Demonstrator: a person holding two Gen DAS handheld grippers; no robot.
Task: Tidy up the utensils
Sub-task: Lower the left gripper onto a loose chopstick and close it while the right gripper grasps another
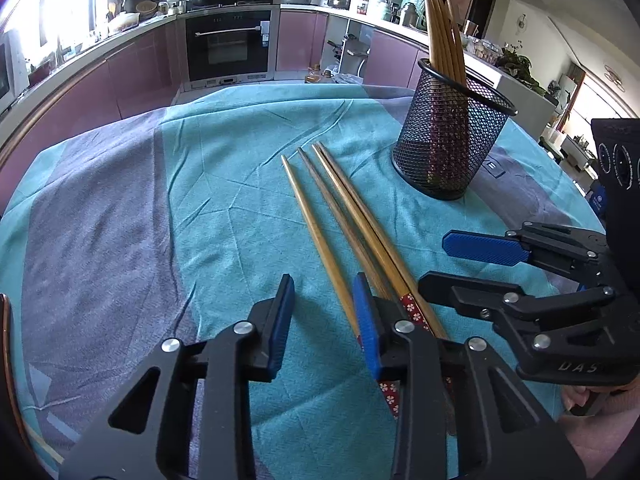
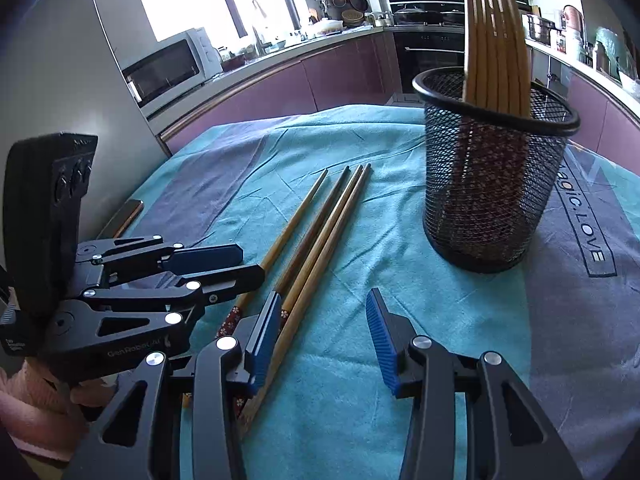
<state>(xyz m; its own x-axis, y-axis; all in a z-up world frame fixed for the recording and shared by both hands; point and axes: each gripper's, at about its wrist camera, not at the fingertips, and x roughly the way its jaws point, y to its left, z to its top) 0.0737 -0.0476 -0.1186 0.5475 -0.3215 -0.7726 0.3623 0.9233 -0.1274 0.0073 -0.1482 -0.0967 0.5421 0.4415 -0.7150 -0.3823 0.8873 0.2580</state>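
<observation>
Chopsticks [image 1: 340, 216], four loose, lie on the bench's teal cloth [image 1: 224, 208] near the mesh holder [image 1: 452, 136]. Both the left tool [image 1: 324, 320] and right tool [image 2: 324, 320] stand apart, empty. Closing off-centre risks pinching two chopsticks together or scattering the neighbours.

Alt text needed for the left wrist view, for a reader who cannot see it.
Four wooden chopsticks lie on a teal tablecloth, the open left tool straddling the leftmost one. A black mesh cup holding more chopsticks stands beyond; the right tool waits alongside.
</observation>
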